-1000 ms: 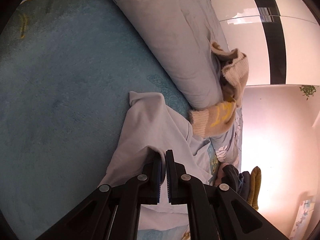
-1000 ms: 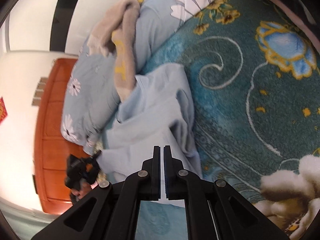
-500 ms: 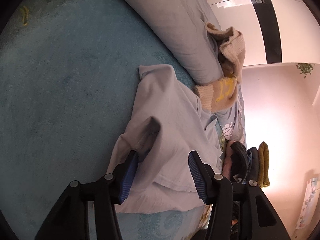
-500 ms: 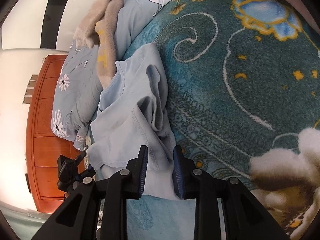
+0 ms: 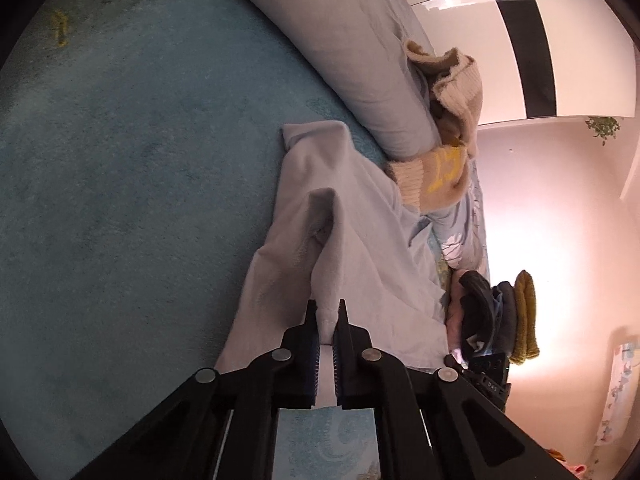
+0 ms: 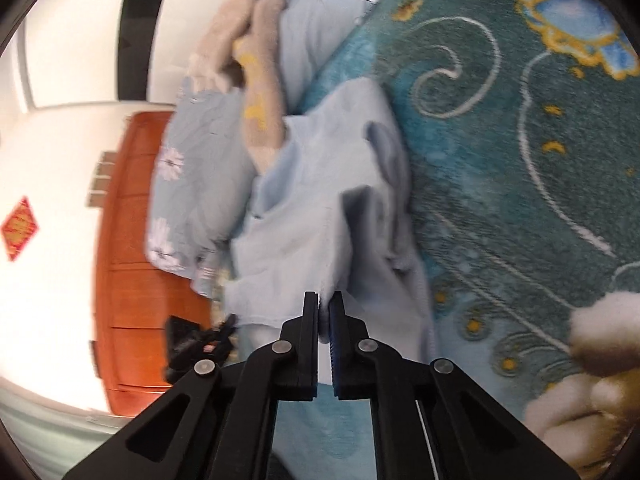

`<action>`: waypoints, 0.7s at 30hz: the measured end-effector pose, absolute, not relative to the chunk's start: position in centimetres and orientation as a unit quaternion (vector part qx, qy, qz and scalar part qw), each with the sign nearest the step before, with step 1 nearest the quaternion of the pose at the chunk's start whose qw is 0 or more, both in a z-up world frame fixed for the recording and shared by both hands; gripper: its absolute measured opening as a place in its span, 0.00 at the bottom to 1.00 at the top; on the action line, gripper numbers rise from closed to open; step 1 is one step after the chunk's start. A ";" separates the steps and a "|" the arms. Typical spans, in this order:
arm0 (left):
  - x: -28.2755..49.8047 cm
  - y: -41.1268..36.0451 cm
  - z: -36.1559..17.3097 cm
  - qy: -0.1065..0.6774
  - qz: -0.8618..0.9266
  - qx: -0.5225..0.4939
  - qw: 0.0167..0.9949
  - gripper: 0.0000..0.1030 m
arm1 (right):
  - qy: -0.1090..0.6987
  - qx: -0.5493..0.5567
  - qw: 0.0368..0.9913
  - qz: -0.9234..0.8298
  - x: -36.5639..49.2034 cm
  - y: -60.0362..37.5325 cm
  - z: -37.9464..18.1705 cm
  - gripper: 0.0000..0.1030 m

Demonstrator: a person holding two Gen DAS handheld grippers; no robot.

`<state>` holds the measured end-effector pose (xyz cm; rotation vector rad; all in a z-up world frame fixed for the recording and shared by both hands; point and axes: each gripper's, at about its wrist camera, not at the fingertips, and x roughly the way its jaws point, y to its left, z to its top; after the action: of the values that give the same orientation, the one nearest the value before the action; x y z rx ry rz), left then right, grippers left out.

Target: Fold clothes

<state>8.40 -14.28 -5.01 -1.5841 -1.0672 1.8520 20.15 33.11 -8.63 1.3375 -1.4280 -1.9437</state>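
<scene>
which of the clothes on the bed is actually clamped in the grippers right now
The pale blue garment lying on the teal blanket: both the left gripper and right gripper pinch its near edge. The beige knit sweater lies untouched against the pillow.

Teal patterned bedspread (image 6: 520, 152), floral pillow (image 6: 192, 200), orange wooden headboard (image 6: 132, 280)

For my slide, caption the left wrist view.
Left hand-held gripper shut on pale blue garment on teal bedspread.
</scene>
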 end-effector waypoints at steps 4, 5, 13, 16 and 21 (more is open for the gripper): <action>6.6 -14.2 -2.6 -0.450 0.664 -0.534 0.267 0.05 | -0.545 0.423 0.206 -0.695 19.0 34.3 -6.5 0.04; 5.9 -14.1 -1.9 -0.460 0.663 -0.524 0.272 0.05 | -0.552 0.409 0.208 -0.696 18.5 34.6 -5.9 0.04; -1.4 -11.3 -0.7 -0.456 0.674 -0.527 0.244 0.05 | -0.567 0.390 0.141 -0.712 13.2 36.8 -4.9 0.04; -3.5 -10.7 -2.7 -0.466 0.668 -0.542 0.208 0.06 | -0.551 0.419 0.110 -0.713 10.9 36.7 -6.2 0.04; -5.1 -11.1 -5.6 -0.492 0.654 -0.548 0.171 0.06 | -0.536 0.450 0.084 -0.709 8.7 37.1 -8.3 0.04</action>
<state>-5.10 -11.07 -5.57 -1.5567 -1.3988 1.8585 8.73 37.14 -8.32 1.3427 -1.6001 -2.1159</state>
